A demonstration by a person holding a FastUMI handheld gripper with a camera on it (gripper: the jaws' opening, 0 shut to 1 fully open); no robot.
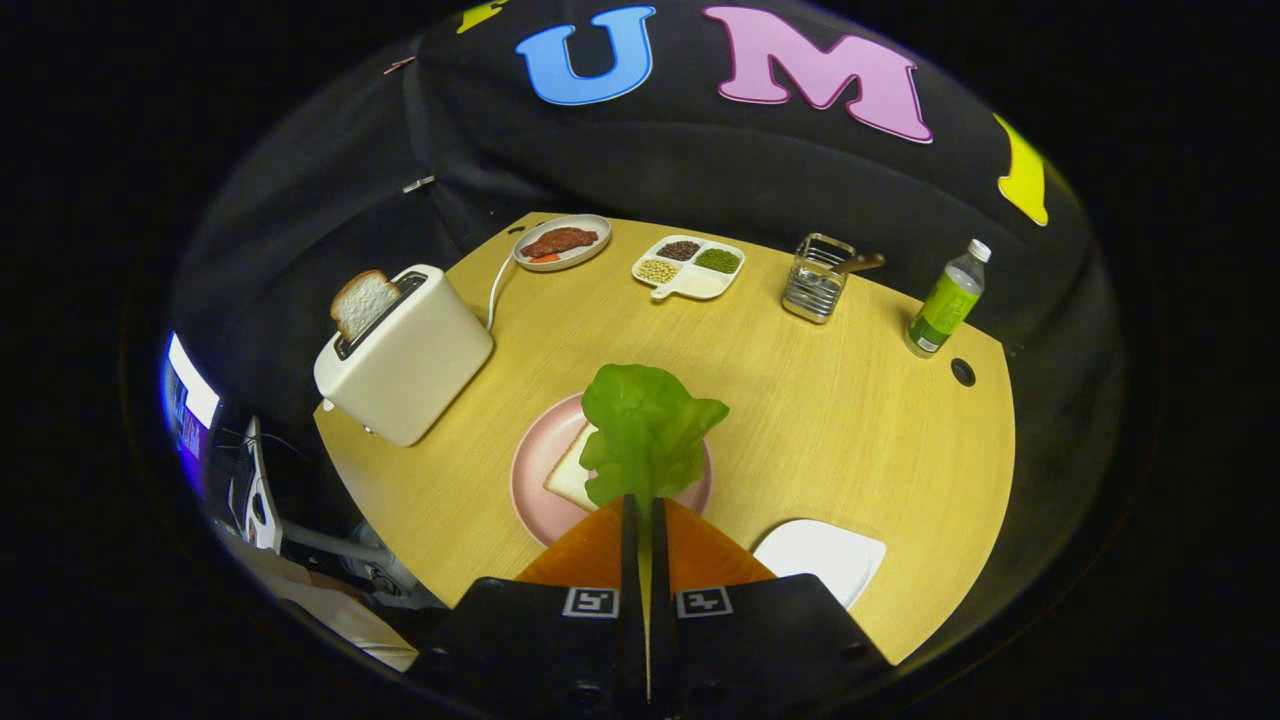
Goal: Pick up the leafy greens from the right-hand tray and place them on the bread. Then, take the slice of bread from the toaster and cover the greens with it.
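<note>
My gripper (645,500) is shut on the leafy greens (645,430), whose stem end sits pinched between the two fingers. The leaf hangs above the pink plate (530,470), over the slice of bread (570,478) that lies on it; most of that slice is hidden behind the leaf. Off to the left beyond the fingers stands a white toaster (410,355) with a second slice of bread (362,302) sticking up out of its slot. A white tray (820,555) lies bare just right of the fingers.
Along the far side of the round wooden table (850,420) stand a plate of meat (560,242), a divided dish of beans (690,265), a wire holder (818,278) and a green-labelled bottle (947,300). The toaster's cord (497,285) runs back toward the meat plate.
</note>
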